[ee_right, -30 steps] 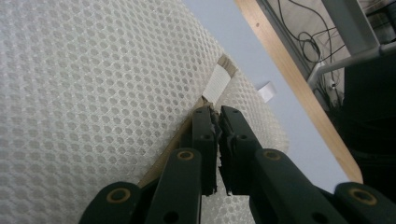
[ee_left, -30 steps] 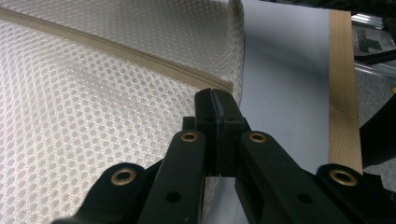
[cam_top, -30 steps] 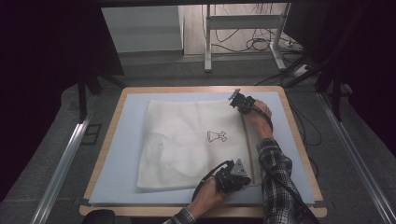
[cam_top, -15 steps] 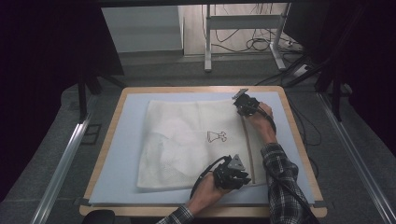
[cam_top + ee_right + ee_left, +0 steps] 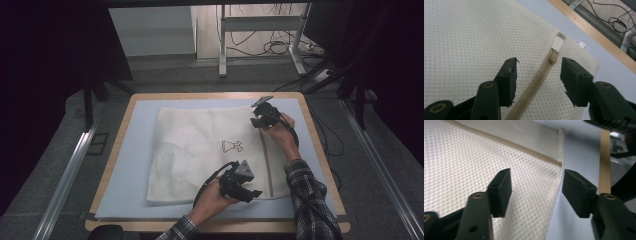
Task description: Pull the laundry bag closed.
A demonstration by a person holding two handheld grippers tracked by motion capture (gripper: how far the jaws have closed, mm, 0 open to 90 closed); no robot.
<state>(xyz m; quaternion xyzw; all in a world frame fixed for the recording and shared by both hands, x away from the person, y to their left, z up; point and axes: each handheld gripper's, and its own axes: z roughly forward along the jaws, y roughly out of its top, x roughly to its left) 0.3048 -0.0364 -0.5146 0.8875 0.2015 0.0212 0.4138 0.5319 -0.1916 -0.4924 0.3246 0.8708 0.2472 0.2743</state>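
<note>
Both sets of jaws have just been opening and grip nothing. Left gripper (image 5: pixel 536 192) straddles the near corner of the mesh bag (image 5: pixel 210 150); right gripper (image 5: pixel 537 80) sits over the zipper (image 5: pixel 536 82) end. Risk: a pad probably snags the mesh on lift-off, dragging the fold open.

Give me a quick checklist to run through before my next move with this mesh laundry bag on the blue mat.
1. Left gripper jaws free of the mesh bag: ok; they have just been opening, nothing pinched.
2. Right gripper jaws free: ok; also just opened, astride the zipper without pressing it.
3. Bag lying flat: ok.
4. Bag fully on the blue mat: ok.
5. Zipper closed along its length: cannot tell.
6. Cables clear of the bag: ok.
</note>
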